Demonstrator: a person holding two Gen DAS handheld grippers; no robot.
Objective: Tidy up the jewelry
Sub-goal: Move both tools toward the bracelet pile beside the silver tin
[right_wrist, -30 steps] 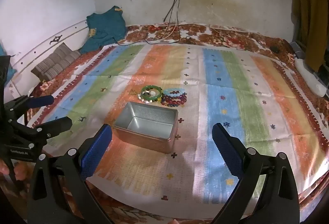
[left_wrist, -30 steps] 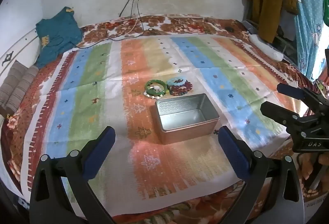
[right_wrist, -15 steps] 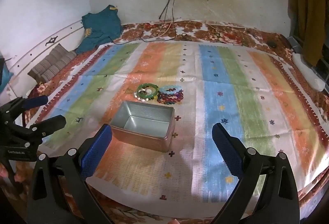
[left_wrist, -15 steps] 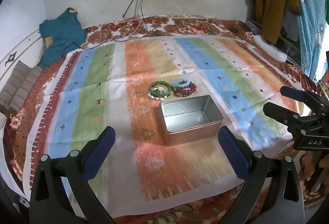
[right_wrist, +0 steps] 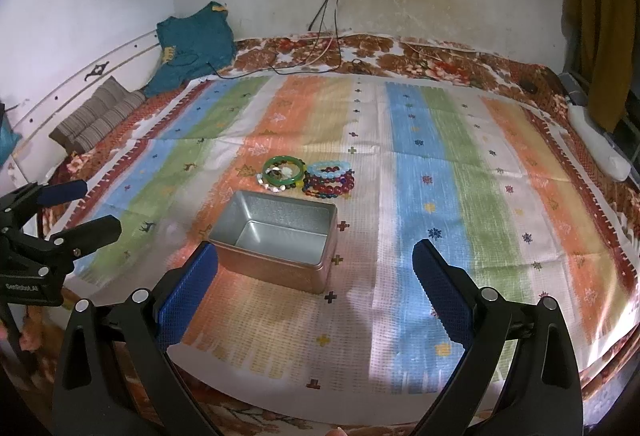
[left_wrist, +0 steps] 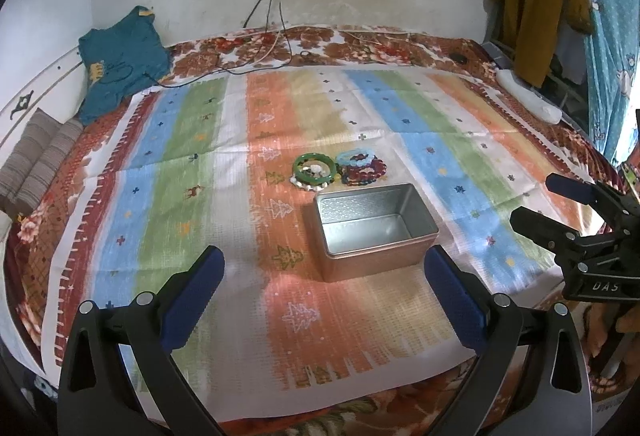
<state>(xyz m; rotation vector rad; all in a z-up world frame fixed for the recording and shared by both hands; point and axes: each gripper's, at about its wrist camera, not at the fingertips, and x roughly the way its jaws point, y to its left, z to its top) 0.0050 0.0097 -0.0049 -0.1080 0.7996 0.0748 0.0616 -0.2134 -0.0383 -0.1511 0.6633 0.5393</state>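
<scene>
We held our left gripper and right gripper spread wide and empty above the striped cloth, the green bangle and beaded bracelets heaped just behind the open metal tin, apparently meant to receive them.

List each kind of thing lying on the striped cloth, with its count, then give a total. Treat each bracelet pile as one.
Metal tin: 1
Green bangle pile: 1
Beaded bracelet pile: 1
Total: 3
</scene>
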